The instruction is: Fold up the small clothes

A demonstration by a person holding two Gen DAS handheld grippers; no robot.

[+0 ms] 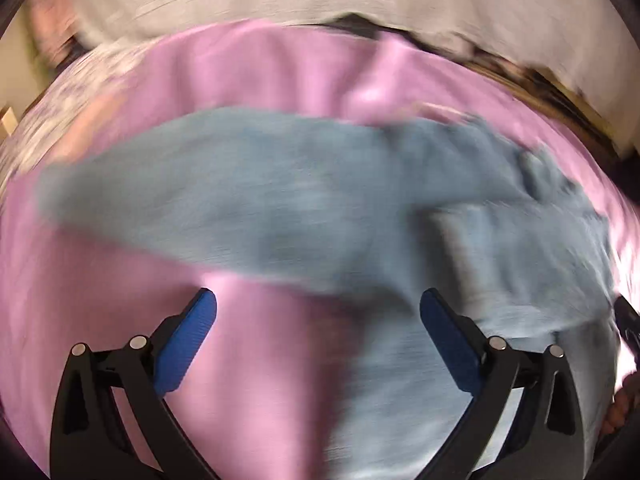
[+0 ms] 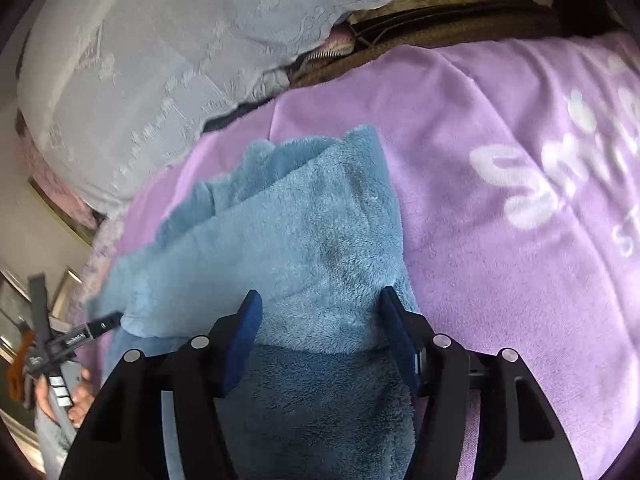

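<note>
The fluffy blue cloth [image 2: 296, 216] lies bunched on the purple blanket [image 2: 500, 288]. The right gripper [image 2: 320, 320] is wide apart around a fold (probably getting ready to pinch it). The left gripper [image 1: 318, 316] is apart too, holding nothing.

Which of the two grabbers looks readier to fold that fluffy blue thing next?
Probably the right gripper: its fingers straddle a raised fold of the blue fleece garment, open. The left gripper is wide open over the purple blanket, its view blurred.
</note>
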